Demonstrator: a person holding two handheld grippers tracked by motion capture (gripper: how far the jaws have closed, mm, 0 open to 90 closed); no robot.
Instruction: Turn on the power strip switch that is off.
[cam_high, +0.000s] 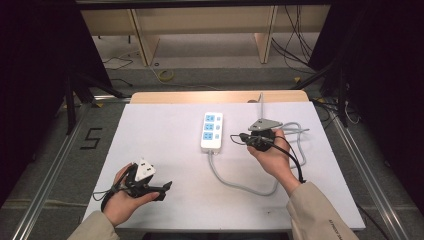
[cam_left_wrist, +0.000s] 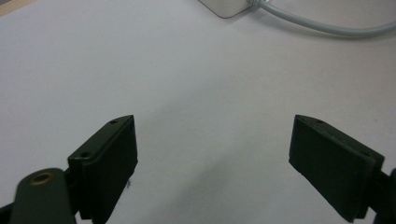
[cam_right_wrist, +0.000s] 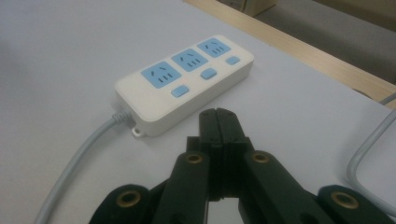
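Lying flat, white power strip (cam_right_wrist: 184, 87) with 3 blue sockets, grey cable (cam_high: 240, 185).

White table surface (cam_high: 165, 150) with a wooden strip (cam_high: 200, 96) along its far edge; a white power strip (cam_high: 212, 131) with three blue sockets and three blue switches lies flat near the table's middle, its grey cord (cam_high: 240, 185) looping toward the near side and then round to the right. Beyond the table: grey floor, loose cables (cam_high: 295, 45), a yellow coil (cam_high: 166, 75), wooden furniture legs (cam_high: 142, 40). A "5" mark (cam_high: 91, 138) sits on the floor at left, and metal rails (cam_high: 47, 170) run along both sides.
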